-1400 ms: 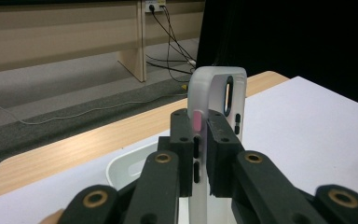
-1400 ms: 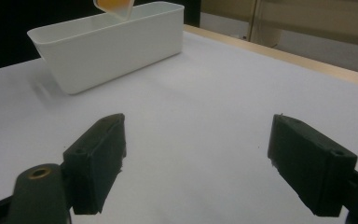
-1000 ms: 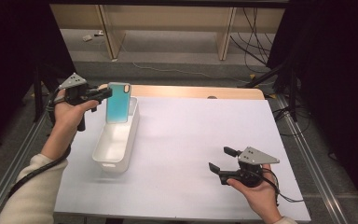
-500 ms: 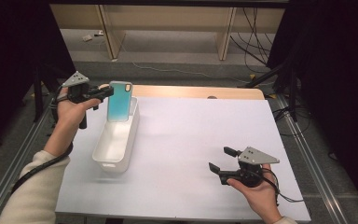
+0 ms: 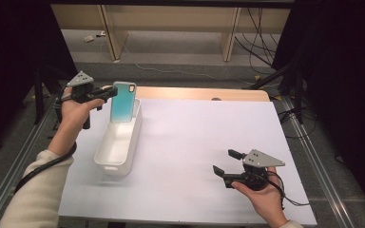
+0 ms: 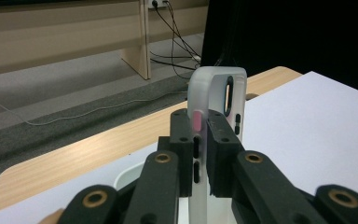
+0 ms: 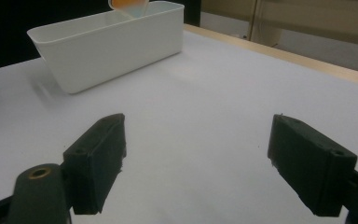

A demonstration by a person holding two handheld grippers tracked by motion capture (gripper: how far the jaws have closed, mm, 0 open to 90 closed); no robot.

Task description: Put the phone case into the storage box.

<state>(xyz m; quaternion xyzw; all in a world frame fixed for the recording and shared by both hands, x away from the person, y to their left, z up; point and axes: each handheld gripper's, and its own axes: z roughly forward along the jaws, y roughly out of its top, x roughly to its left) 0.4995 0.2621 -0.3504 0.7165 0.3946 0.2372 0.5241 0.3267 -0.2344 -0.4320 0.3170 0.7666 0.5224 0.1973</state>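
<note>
Teal phone case point(image 5: 123, 101) stands upright at the far end of a white plastic bin point(image 5: 119, 142), pinched edge-on by the left hand-held gripper point(image 5: 105, 93); across the bare white counter point(image 5: 195, 142), the right hand-held gripper point(image 5: 224, 167) hovers, jaws wide apart.

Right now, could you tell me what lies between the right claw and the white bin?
Nothing: in the right gripper view, only bare white tabletop stretches from the open right claw to the white bin. The high view agrees.

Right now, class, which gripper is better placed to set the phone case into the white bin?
Left. The left gripper already clamps the phone case above the white bin; the right gripper hangs open, far away.
</note>
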